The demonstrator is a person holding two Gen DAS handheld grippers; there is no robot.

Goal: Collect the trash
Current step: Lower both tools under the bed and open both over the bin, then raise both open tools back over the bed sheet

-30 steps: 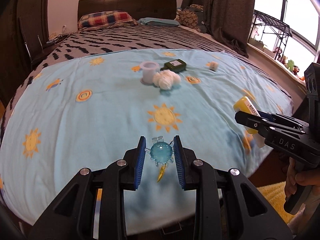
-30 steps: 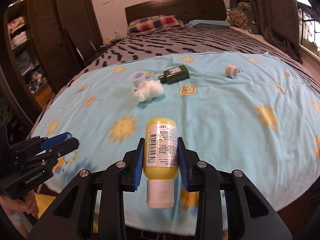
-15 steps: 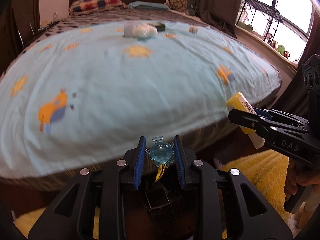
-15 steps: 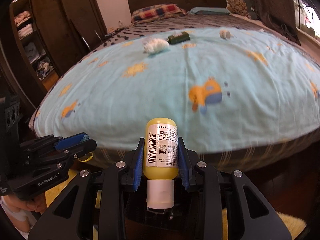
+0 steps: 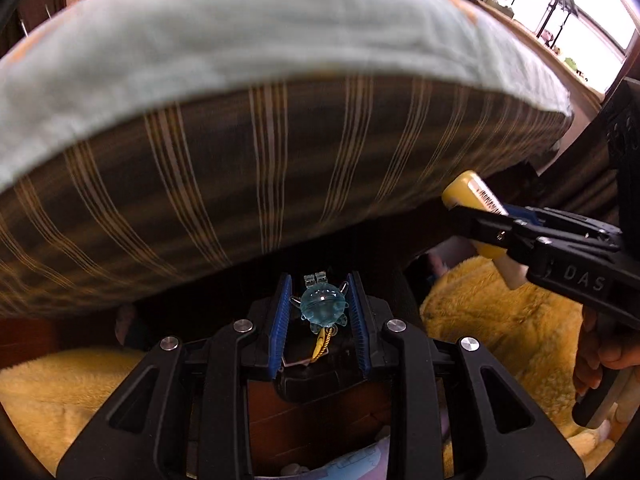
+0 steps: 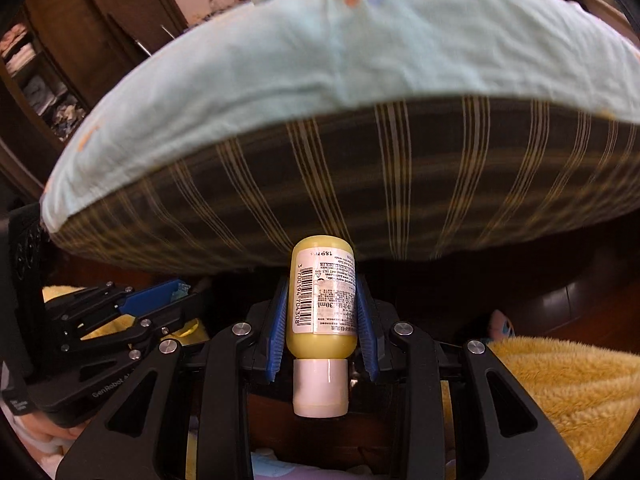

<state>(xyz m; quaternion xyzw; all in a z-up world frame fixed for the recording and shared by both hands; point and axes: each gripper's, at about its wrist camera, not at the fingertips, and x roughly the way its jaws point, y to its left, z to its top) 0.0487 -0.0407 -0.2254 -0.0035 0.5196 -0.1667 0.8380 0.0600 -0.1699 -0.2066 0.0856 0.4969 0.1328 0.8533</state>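
left gripper (image 5: 322, 312): jaws clenched on a small translucent blue spiky ball toy (image 5: 322, 307); the toy sits between the blue pads, a yellow tag (image 5: 321, 346) hanging from its underside
left gripper in right wrist view (image 6: 176, 294): seen from the side at the left edge, blue pad forward; a sliver of the toy shows at the tip
bed (image 5: 256, 184): fills the upper half of both views; light blue sheet (image 5: 240, 32) on top, dark side with thin tan stripes below it; both grippers are low in front of the bed side
right gripper (image 6: 322, 312): jaws clamped on a yellow bottle (image 6: 322, 292), pads pressing both its sides; white cap (image 6: 320, 388) points back toward the camera, label with barcode faces up
right gripper in left wrist view (image 5: 480, 216): at the right edge, the yellow bottle crosswise between the fingers, a hand (image 5: 600, 364) on its handle
floor: yellow fluffy rug (image 6: 560, 392) at both sides under the grippers, dark wood between
under the grippers: something pale blue at the bottom edge, too cut off to tell what
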